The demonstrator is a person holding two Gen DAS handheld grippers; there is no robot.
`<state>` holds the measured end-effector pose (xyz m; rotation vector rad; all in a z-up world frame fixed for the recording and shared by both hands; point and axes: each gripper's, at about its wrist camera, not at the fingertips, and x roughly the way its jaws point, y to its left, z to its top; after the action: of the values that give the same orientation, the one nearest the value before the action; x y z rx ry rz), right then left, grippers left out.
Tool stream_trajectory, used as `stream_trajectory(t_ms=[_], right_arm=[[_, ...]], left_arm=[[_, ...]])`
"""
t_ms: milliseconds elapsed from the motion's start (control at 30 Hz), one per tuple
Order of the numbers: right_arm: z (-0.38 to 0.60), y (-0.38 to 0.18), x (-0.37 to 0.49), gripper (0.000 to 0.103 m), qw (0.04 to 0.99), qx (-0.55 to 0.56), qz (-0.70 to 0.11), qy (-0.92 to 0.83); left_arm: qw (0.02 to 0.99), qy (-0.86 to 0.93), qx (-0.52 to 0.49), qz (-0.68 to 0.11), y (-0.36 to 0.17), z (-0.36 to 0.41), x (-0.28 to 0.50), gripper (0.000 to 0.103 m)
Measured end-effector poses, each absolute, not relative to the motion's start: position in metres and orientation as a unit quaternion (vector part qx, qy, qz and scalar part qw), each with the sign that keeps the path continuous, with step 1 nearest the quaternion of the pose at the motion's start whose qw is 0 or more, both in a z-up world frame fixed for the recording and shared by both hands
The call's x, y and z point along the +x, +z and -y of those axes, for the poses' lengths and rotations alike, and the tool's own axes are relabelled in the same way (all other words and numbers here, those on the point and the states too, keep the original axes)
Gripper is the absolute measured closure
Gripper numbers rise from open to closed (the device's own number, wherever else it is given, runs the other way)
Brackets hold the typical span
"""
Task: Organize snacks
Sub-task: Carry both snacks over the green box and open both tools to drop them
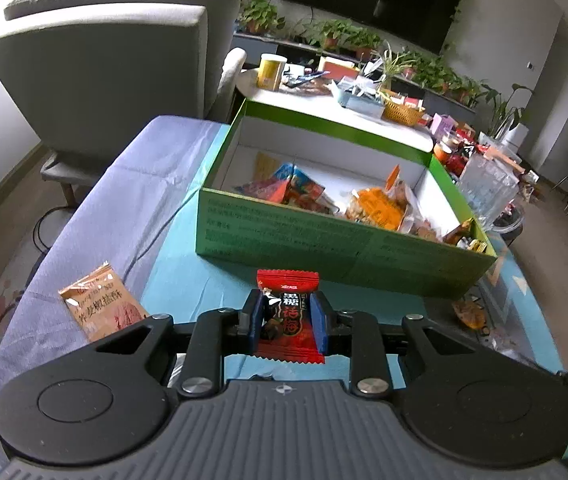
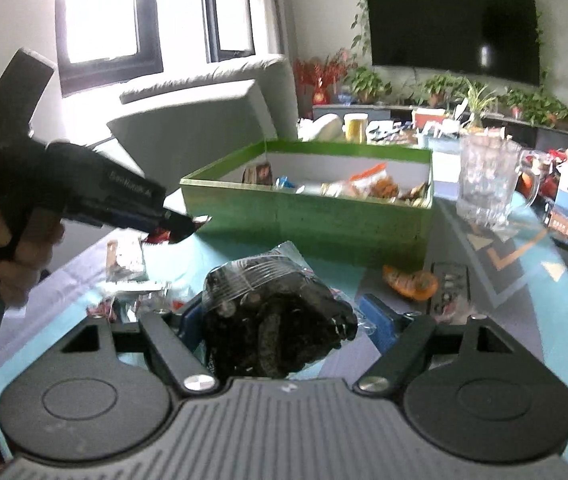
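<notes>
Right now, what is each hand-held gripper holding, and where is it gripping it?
Left hand-held gripper: red candy packet, pinched across its middle. Right hand-held gripper: clear bag of dark snacks, held around its body.

A grey armchair [image 1: 112, 52] stands behind the work table, which carries a purple cloth [image 1: 96, 216] and a teal cloth [image 1: 188, 280]. Bright daylight comes through a window with dark frames [image 2: 132, 12]. On the white wall hangs a black television [image 2: 452, 24], with vines around it. Below it, many potted plants [image 2: 368, 82] stand in a row on a low dark cabinet [image 1: 268, 46]. A white round table [image 1: 324, 100] is full of clutter. The floor is wooden.
</notes>
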<state>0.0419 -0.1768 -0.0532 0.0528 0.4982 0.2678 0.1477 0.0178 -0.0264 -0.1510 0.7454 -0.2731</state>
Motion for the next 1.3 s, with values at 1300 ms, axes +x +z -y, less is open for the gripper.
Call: stream_trajectory(t_ms=[1300], right_arm=[[0.195,-0.016,0.128,0.046,0.988,0.048,-0.134,0.056]], left_arm=[[0.943,-0.168,-0.076,-0.276,0.025,0.004,0.210,0.079]])
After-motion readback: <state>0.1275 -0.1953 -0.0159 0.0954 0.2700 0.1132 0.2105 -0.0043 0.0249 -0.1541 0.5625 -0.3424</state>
